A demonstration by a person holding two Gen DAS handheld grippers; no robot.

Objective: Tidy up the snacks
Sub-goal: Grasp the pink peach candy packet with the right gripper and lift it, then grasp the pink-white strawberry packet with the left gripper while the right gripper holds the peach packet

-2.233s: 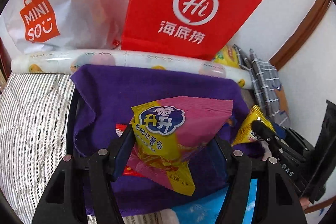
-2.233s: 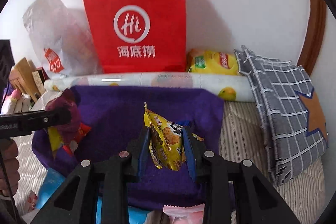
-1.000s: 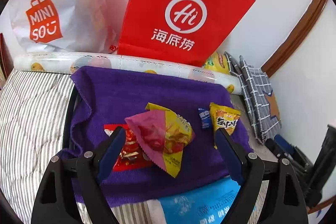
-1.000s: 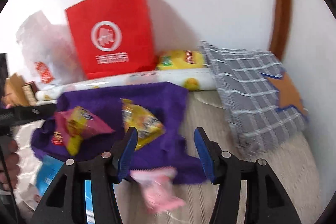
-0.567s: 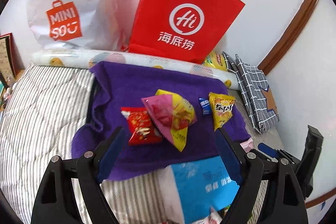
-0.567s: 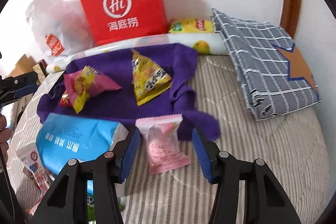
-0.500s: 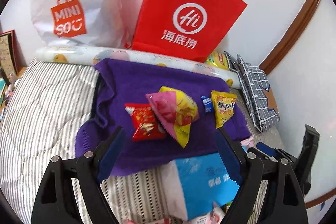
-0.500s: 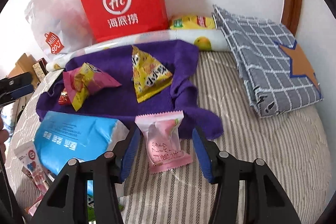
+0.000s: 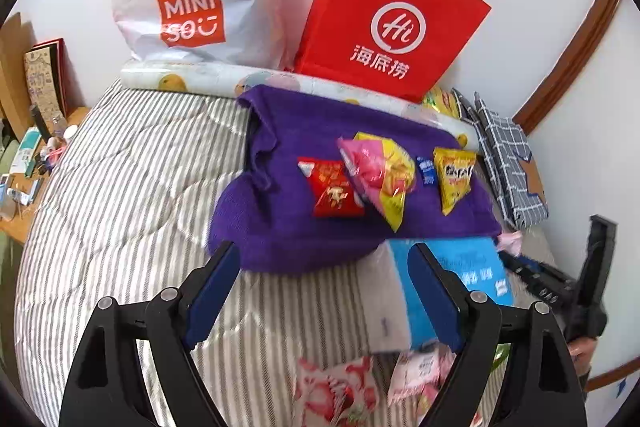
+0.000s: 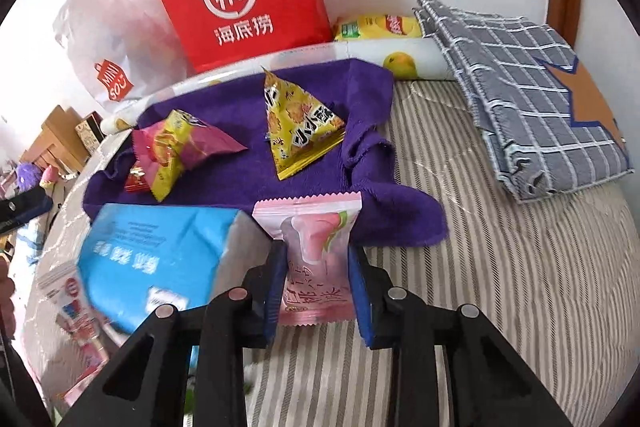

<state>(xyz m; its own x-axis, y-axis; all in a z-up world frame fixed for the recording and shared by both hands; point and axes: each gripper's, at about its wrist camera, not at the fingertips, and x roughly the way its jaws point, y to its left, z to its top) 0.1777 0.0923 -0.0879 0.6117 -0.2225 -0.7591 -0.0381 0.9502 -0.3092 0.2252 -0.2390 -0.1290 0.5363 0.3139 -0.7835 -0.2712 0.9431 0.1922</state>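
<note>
Right gripper (image 10: 316, 279) closing around pink peach-print sachet (image 10: 314, 259) | we note left gripper (image 9: 324, 291) spread, empty, above striped quilt (image 9: 120, 195)

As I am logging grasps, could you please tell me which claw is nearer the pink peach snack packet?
Right. The right claw is closing around the pink peach snack packet; the left claw hangs open over the striped bedding, away from it.

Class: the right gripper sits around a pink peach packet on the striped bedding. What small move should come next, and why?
Probably finish closing the right gripper on the pink peach packet, then lift it toward the purple cloth. Its jaws are closing with the packet between them, and the other snacks already lie on that cloth.
</note>
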